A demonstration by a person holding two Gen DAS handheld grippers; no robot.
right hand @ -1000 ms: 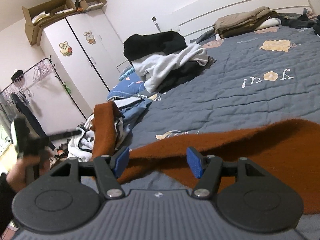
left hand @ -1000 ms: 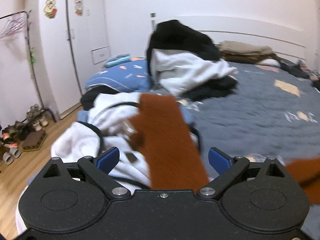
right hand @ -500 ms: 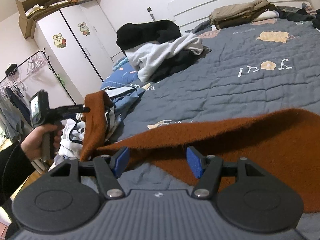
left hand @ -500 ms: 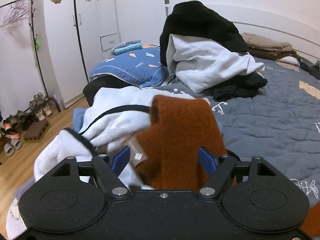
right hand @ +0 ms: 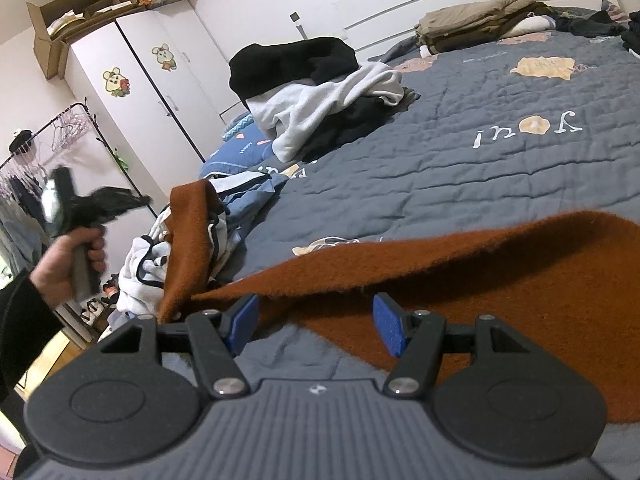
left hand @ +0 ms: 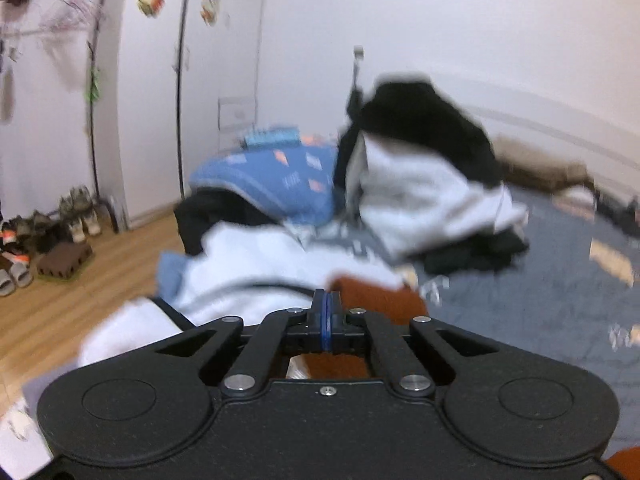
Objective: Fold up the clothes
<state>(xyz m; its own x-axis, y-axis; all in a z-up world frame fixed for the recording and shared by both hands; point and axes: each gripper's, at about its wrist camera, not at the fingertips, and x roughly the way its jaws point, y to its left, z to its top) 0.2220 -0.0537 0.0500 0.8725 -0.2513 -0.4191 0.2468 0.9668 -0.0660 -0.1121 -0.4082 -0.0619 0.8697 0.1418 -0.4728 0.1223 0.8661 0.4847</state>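
A rust-brown fuzzy garment (right hand: 500,272) lies spread on the grey quilted bed (right hand: 480,152), one end draped up over a white and blue clothes heap (right hand: 192,236). My right gripper (right hand: 316,322) is open, its blue pads just above the garment's near edge. My left gripper (left hand: 326,320) has its blue pads pressed together with nothing between them; the brown end (left hand: 376,300) lies just beyond and under it. In the right wrist view the left gripper (right hand: 104,204) is held up, left of the heap and apart from the brown cloth.
A pile of black, white and grey clothes (right hand: 320,92) sits mid-bed. Folded tan clothes (right hand: 480,20) lie by the headboard. A blue pillow (left hand: 276,176), a white wardrobe (right hand: 152,92), a clothes rack (left hand: 52,40) and shoes (left hand: 48,232) on the wood floor stand at the left.
My left gripper has let go of the brown end, shut empty and pulled back up and left. The brown end now rests on the heap. My right gripper stays open.
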